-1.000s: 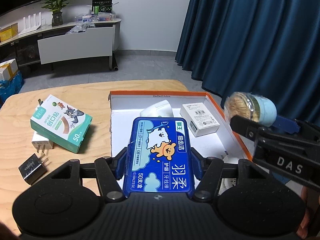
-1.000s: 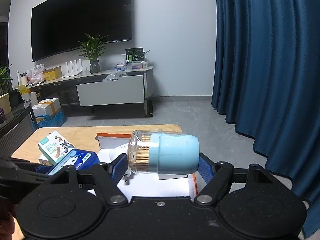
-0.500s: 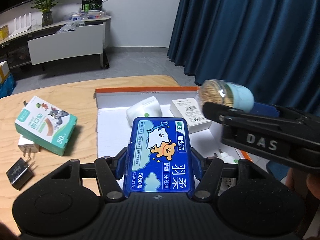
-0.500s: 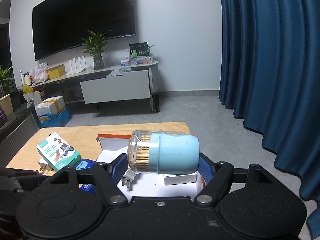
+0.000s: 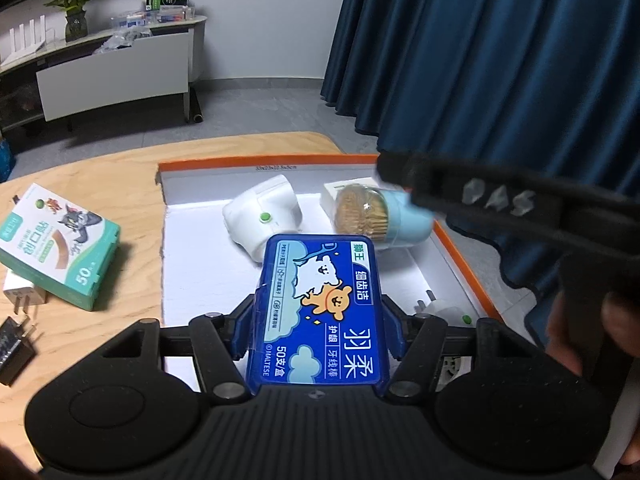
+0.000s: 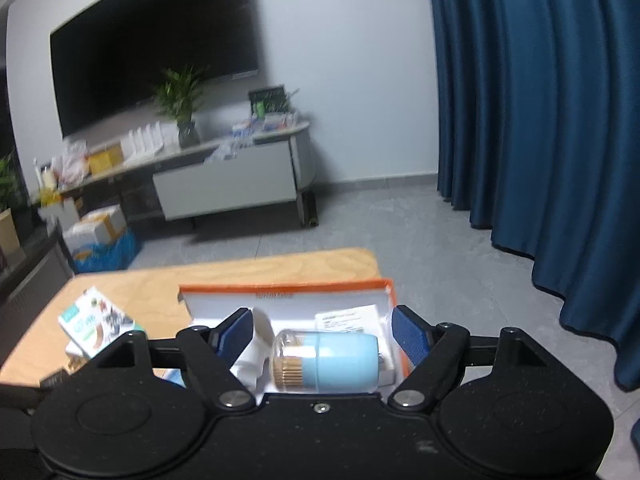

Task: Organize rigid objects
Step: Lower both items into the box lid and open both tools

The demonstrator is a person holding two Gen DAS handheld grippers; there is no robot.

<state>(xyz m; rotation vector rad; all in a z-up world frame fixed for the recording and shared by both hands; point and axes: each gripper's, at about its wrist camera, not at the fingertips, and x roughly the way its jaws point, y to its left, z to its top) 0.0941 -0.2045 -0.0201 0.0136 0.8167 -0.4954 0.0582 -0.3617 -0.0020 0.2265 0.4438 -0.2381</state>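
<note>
My left gripper is shut on a blue floss-pick box and holds it over the near part of the white, orange-rimmed box. My right gripper is open; its blue pads stand wide apart. The toothpick jar with the light-blue cap lies on its side in the white box, between the pads and free of them. It also shows in the left wrist view, with the right gripper's black body just right of it.
In the white box lie a white rounded device, a small white carton and a white plug. On the wooden table left of the box are a green carton, a white charger and a black charger.
My right gripper moved over the white box, lowered and opened; the toothpick jar left its grip and now lies in the box. My left gripper still holds the blue box.
</note>
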